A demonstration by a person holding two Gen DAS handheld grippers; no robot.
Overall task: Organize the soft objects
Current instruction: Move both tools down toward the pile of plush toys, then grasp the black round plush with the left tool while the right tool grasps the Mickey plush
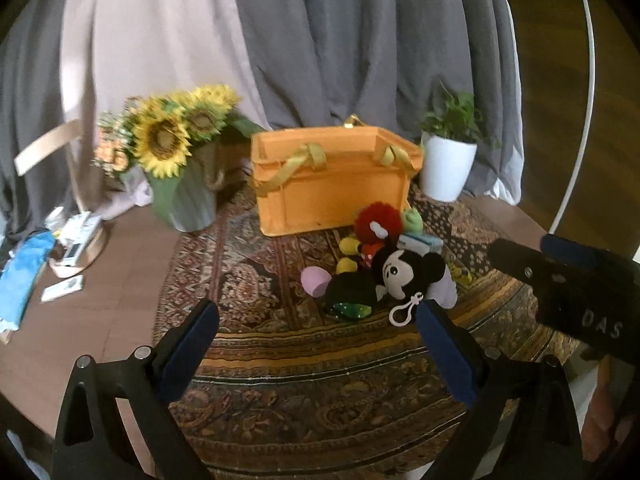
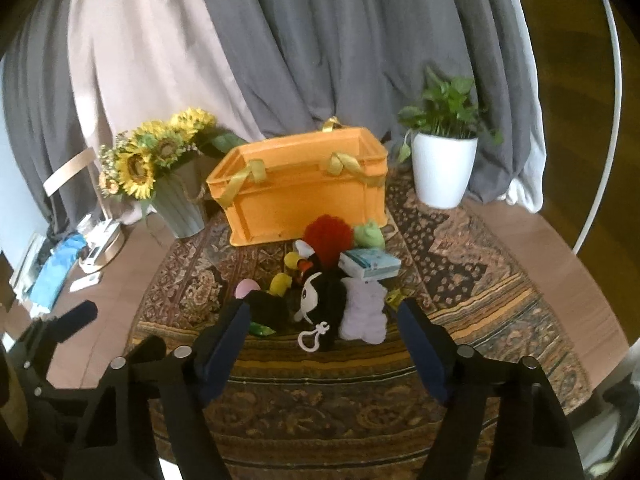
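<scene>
- Left gripper (image 1: 316, 316) held low over the patterned rug (image 1: 320, 368), fingers spread wide apart and holding nothing, pointed toward the toy pile.
- Right gripper (image 2: 322, 316) likewise low over the rug, fingers parted with nothing between them, aimed at the same pile; seen from the left wrist as a dark shape at the right edge.
- Orange plastic crate (image 1: 332, 184) standing on the rug behind the toys, gold ribbon (image 1: 308, 156) tied on its rim; inside of the crate not visible from either view.
- Pile of soft toys just in front of the crate: a black-and-white mouse plush (image 1: 384, 276) lying on its side with a white keychain clip (image 1: 404, 314), a red fuzzy plush (image 1: 378, 220) behind it, a small green plush (image 2: 369, 233) beside the crate, a lavender plush (image 2: 364, 314) at the near right.
- Small pale-blue box (image 2: 370, 265) resting among the toys.
- Sunflower bouquet in a grey-green vase (image 1: 188, 200) at left of the crate.
- Potted green plant in a white pot (image 1: 448, 170) at right of the crate.
</scene>
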